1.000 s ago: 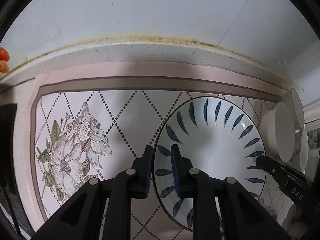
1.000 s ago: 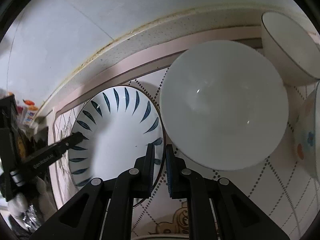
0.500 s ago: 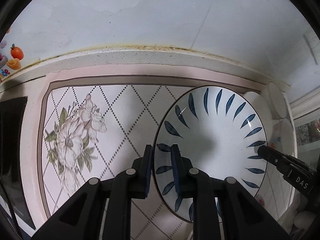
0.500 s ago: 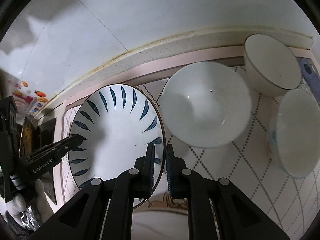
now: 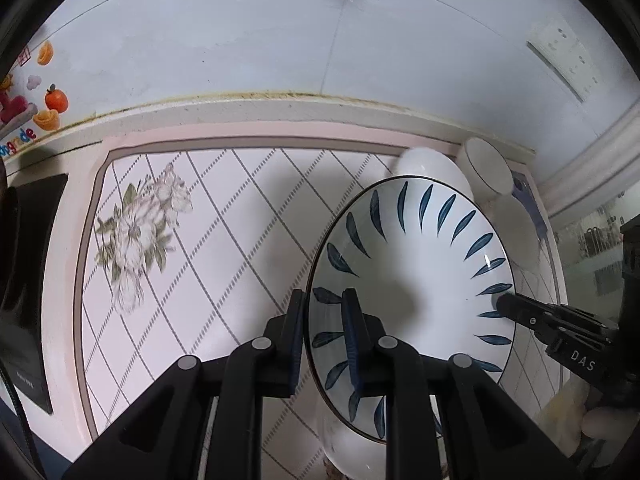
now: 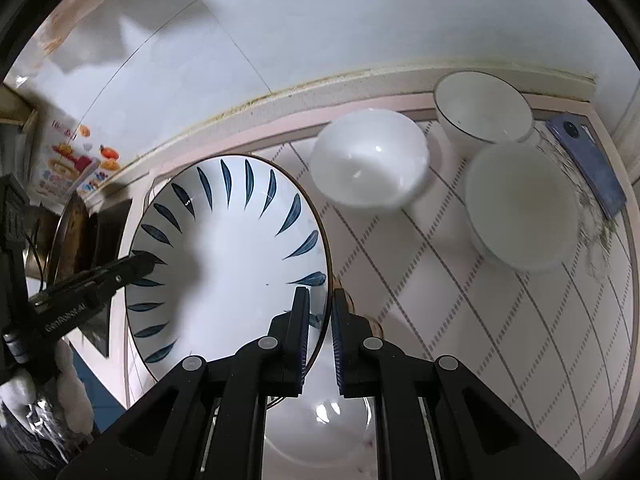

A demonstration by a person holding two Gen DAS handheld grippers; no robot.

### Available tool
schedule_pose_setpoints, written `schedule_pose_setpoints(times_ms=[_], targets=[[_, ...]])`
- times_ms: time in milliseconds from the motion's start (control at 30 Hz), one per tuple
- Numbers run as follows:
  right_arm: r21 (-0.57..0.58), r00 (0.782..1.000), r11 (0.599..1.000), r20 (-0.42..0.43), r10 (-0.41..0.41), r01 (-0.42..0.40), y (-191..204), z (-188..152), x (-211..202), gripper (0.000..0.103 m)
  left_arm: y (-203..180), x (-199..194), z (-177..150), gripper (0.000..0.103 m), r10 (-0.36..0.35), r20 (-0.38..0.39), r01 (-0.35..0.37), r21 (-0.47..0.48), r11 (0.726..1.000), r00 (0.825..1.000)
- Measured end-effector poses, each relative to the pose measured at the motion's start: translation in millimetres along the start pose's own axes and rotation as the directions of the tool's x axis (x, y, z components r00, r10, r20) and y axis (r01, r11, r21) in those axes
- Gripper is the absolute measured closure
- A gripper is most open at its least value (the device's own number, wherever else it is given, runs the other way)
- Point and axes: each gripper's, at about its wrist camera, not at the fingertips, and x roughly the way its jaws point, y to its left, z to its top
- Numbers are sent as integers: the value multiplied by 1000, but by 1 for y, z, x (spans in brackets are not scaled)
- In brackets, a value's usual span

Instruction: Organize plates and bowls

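Blue-leafed plate (image 5: 416, 280) is clamped at opposite rims between left gripper (image 5: 323, 336) and right gripper (image 6: 320, 332) fingers.

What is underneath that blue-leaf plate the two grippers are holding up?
Below the blue-leaf plate a white bowl shows past its near edge, standing on the diamond-patterned mat. The plate covers most of that bowl and the mat beneath, so anything else there is hidden.

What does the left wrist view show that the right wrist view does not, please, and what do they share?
Only the left wrist view shows the flower print on the mat and a wall socket. Only the right wrist view shows three white bowls in full and a blue phone. Both show the blue-leaf plate, gripped at opposite rims by the left claw and right claw.
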Motion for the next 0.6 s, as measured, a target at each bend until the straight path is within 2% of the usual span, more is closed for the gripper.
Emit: schedule_pose_setpoints(times_ms=[233,367,600], targets=[[-10,1000,1000,-26,7,-8,-20,-42,-18,91,-21,-1,-33,87,8,-32,-7,30,1000,999],[-12,999,1000,-48,1,-1,-28,-63,-15,91,-26,14,-52,87,12,-85,-9,34,999,996],[2,996,1000,-91,-15,15,-45,-90,-2,91,-35,36,-70,87,22,-132,-16,43,999,991]])
